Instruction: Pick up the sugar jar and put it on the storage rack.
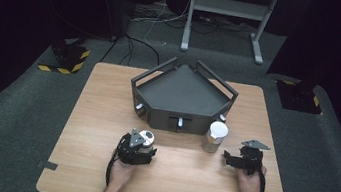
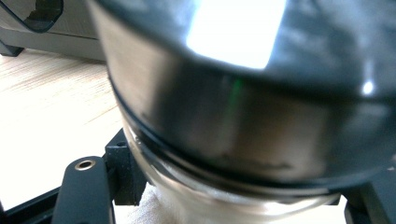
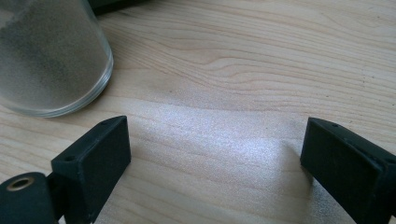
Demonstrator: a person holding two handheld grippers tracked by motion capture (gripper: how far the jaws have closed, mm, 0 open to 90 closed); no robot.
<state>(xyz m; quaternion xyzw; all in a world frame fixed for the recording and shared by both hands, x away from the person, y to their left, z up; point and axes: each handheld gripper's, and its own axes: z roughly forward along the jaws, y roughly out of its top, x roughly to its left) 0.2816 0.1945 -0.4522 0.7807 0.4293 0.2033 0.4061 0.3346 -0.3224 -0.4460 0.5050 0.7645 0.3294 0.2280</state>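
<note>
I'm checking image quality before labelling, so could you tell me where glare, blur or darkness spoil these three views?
Left gripper view: the jar in the left gripper sits so close that it is blurred, with a blown-out white glare patch on its dark lid. Right gripper view: sharp, with soft sheen on the wooden table; the frosted jar is cropped. High view: the table is evenly lit, the surroundings nearly black.

Pale wooden table (image 1: 100, 116) with smooth visible grain, clear glass jar (image 2: 224, 140) with glossy dark lid, frosted-looking glass jar (image 3: 51, 56), matt black plastic gripper jaws, matt dark grey tray (image 1: 178, 94)
</note>
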